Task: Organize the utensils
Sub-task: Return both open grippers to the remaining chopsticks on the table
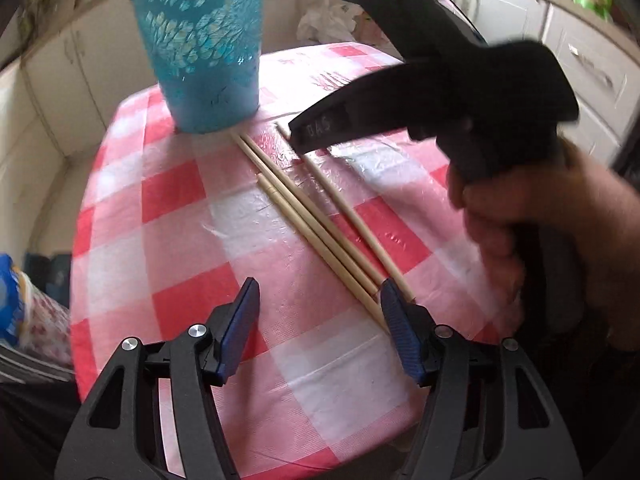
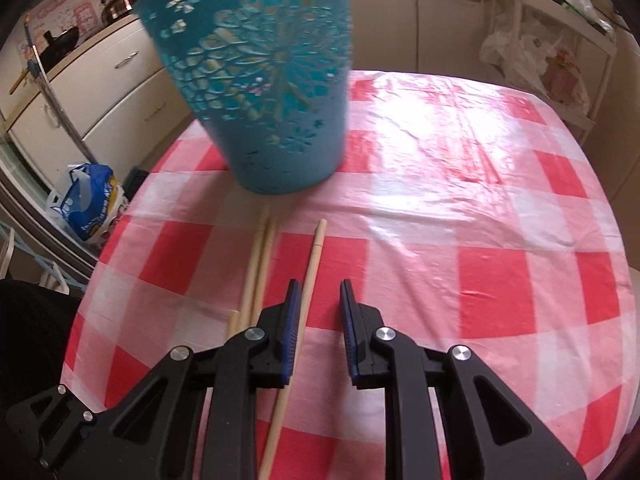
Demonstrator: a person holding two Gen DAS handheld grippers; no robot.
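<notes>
Several wooden chopsticks (image 1: 304, 216) lie side by side on the red-and-white checked tablecloth (image 1: 168, 240), running from a blue cut-out holder cup (image 1: 204, 52) toward me. My left gripper (image 1: 320, 284) hovers open over the cloth with nothing between its fingers; the chopsticks' near ends lie by its right finger. In the right wrist view one chopstick (image 2: 310, 272) passes between the jaws of my right gripper (image 2: 320, 284), close by the left pad (image 2: 294, 312) and clear of the right pad. Two more chopsticks (image 2: 258, 264) lie just left of it. The holder cup (image 2: 264, 80) stands upright behind them.
A hand (image 1: 540, 232) holds the right gripper's black housing (image 1: 460, 88) above the chopsticks' far ends. White cabinets (image 2: 100, 92) surround the round table. A blue bag (image 2: 90, 204) sits on the floor at left, plastic bags (image 2: 532, 56) on a shelf at back right.
</notes>
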